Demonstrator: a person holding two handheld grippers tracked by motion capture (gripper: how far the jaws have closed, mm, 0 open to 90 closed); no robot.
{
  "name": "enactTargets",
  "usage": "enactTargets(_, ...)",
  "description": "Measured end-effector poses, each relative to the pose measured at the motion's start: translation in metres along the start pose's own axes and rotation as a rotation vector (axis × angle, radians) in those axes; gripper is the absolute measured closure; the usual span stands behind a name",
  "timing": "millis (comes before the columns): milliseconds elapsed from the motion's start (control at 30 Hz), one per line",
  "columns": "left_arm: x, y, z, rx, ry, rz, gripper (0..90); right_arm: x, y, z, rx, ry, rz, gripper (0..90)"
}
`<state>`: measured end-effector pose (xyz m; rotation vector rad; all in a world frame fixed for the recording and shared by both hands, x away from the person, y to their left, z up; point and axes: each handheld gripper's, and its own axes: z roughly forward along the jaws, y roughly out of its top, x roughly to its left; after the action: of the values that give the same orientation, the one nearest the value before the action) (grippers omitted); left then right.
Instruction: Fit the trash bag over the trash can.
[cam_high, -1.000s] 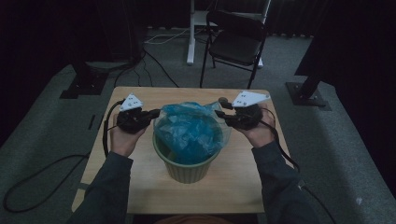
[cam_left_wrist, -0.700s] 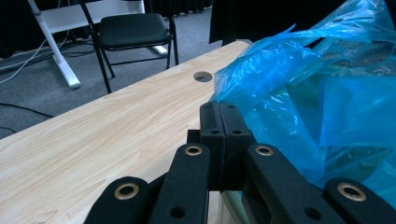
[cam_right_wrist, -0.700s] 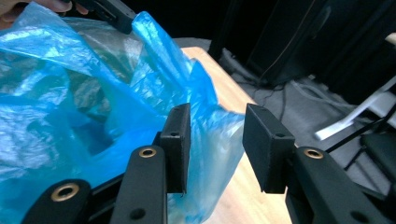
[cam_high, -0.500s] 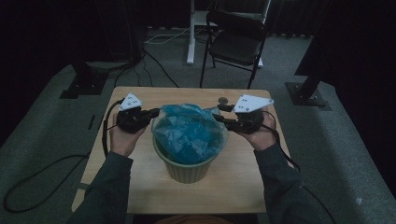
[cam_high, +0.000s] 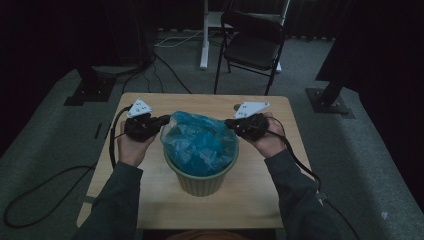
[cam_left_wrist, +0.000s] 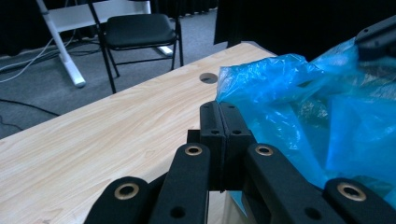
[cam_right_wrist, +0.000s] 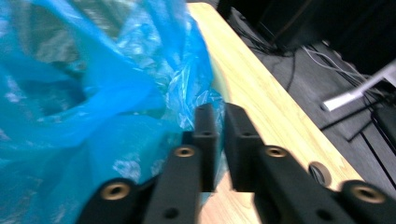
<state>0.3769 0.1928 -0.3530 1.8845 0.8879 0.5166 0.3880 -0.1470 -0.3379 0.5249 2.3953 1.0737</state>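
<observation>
The crinkled blue plastic bag (cam_high: 201, 142) lines the round green bin (cam_high: 201, 181); the left gripper (cam_left_wrist: 219, 122) is clamped on its edge; the right gripper (cam_right_wrist: 219, 122) has just been closing beside the bag's edge, jaws nearly together, film pinched or not I cannot tell.

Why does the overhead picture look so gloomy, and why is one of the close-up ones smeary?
The high view is dim and underexposed; the room behind the table sinks into black. The left gripper view is bright and sharp on the blue bag and chair. The right gripper view is motion-blurred: the bag and table edge smear.
</observation>
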Motion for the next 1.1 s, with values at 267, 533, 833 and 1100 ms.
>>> enactTargets(267,0.007,-0.002,-0.001,-0.007,0.039,-0.025,89.8,-0.017,-0.008,-0.002,-0.009,-0.112,0.096,90.0)
enactTargets(533,0.024,-0.013,0.031,0.072,0.027,-0.086,89.8,-0.027,-0.017,0.016,0.03,-0.103,0.15,90.0)
enactTargets(833,0.032,-0.032,0.042,0.121,-0.022,-0.137,89.8,-0.025,-0.035,0.034,0.093,-0.06,0.191,90.0)
enactTargets(1100,0.027,-0.045,0.046,0.139,-0.022,-0.14,89.8,-0.018,-0.048,0.039,0.124,-0.014,0.198,90.0)
